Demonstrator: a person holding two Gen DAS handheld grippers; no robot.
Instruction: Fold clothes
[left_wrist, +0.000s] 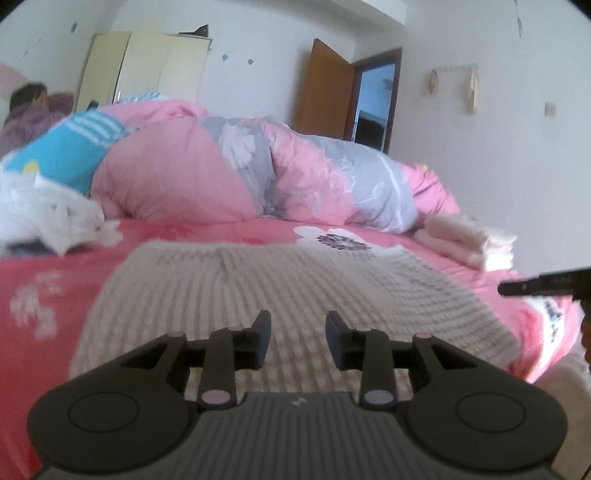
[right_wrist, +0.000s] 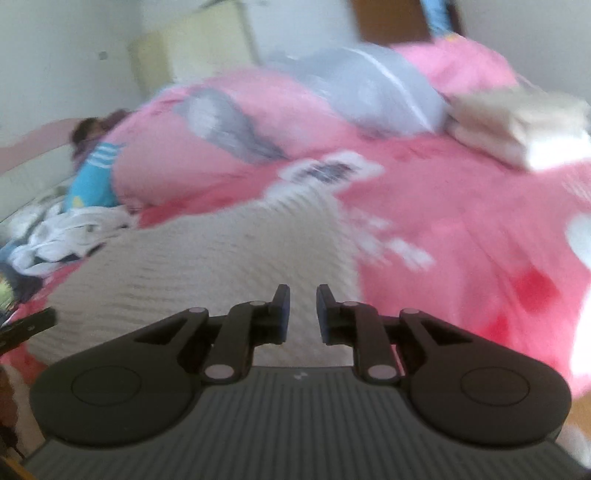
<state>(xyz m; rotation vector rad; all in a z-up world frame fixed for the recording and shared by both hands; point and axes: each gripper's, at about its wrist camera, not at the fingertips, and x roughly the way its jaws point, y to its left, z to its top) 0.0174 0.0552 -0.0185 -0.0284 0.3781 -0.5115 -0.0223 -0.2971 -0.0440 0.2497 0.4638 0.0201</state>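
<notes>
A cream ribbed knit garment (left_wrist: 280, 291) lies spread flat on the pink bed sheet (left_wrist: 44, 280); it also shows in the right wrist view (right_wrist: 207, 254). My left gripper (left_wrist: 298, 332) is open and empty, hovering low over the garment's near edge. My right gripper (right_wrist: 303, 310) is open and empty, over the garment's near right part. The right gripper's finger tip (left_wrist: 517, 288) shows at the right edge of the left wrist view. The left gripper's tip (right_wrist: 33, 321) shows at the left edge of the right wrist view. The right wrist view is blurred.
A bunched pink and grey quilt (left_wrist: 258, 173) lies across the bed behind the garment. A stack of folded pale clothes (left_wrist: 469, 240) sits at the right. A heap of white clothes (left_wrist: 48, 218) lies at the left. A person (left_wrist: 29, 107) sits at the far left.
</notes>
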